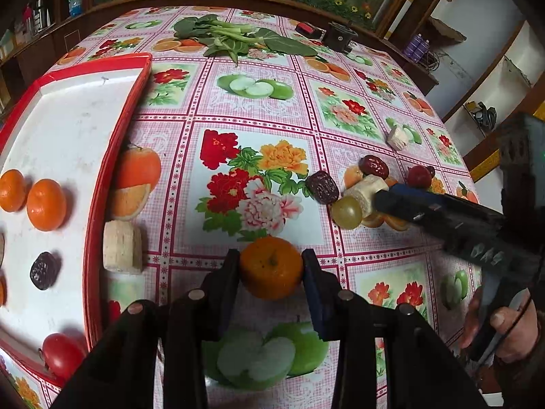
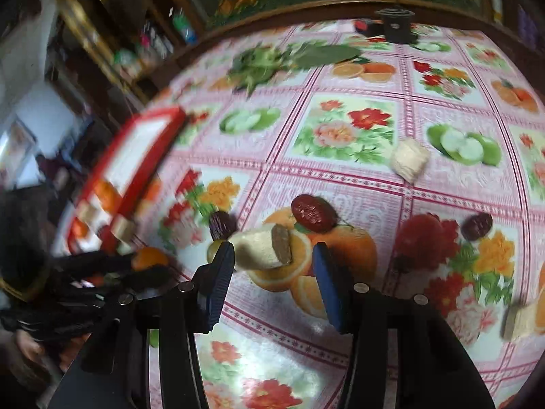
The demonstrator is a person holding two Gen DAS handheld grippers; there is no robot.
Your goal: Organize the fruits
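Note:
My left gripper (image 1: 270, 269) is shut on a mandarin (image 1: 271, 266) just above the tablecloth, right of the red-rimmed white tray (image 1: 68, 129). The tray holds two mandarins (image 1: 46, 204), a dark date (image 1: 43, 270) and a red tomato (image 1: 61, 354). My right gripper (image 2: 274, 266) is open, its pads on either side of a pale sugarcane chunk (image 2: 260, 247) without touching it. Around that chunk lie two red dates (image 2: 311, 213), a green grape (image 1: 346, 212) and a red cherry tomato (image 1: 419, 176). The right gripper shows in the left wrist view (image 1: 378, 197).
A sugarcane chunk (image 1: 122, 247) lies against the tray's rim; another (image 2: 408, 159) sits farther out. Leafy greens (image 1: 231, 35) and a black device (image 1: 339, 35) lie at the table's far edge. Another chunk (image 2: 521, 320) is at the right.

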